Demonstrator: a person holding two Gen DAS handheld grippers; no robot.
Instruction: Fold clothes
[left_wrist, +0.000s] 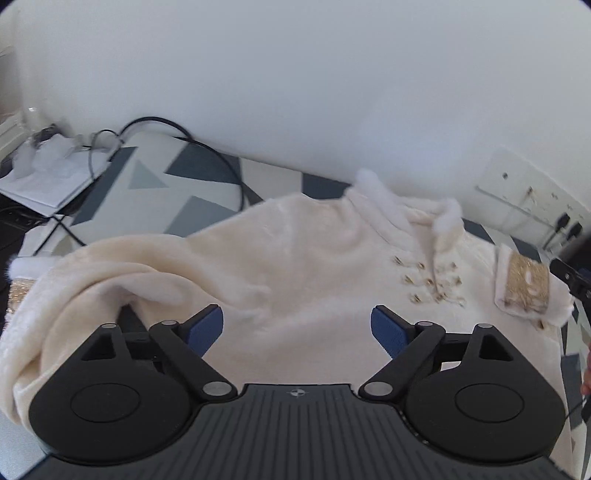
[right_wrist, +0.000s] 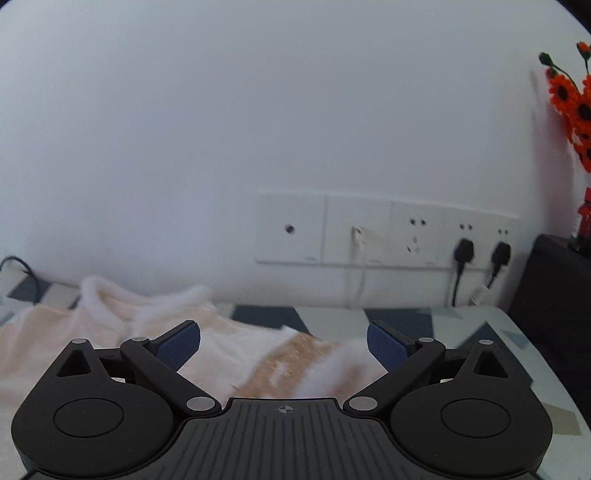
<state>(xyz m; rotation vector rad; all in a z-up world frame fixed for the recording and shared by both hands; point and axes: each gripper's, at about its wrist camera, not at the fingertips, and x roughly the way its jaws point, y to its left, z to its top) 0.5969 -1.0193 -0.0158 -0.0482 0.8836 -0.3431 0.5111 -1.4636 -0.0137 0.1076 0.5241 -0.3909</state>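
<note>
Cream fleece garment (left_wrist: 295, 266) lies spread and rumpled on the geometric-patterned surface (left_wrist: 155, 188) by the wall. Left gripper (left_wrist: 297, 328) over its lower body, fingers wide apart, empty. Right gripper (right_wrist: 283, 345) above the gold-trimmed cuff (right_wrist: 295, 362), fingers spread, gripping nothing.

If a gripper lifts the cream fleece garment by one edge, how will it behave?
The cream fleece garment probably drapes limply, since it already lies in soft rolls at its left side. Its plush pile suggests bulky thickness, so the blue pads may need a deep bite. The gold-trimmed cuff may dangle.
</note>
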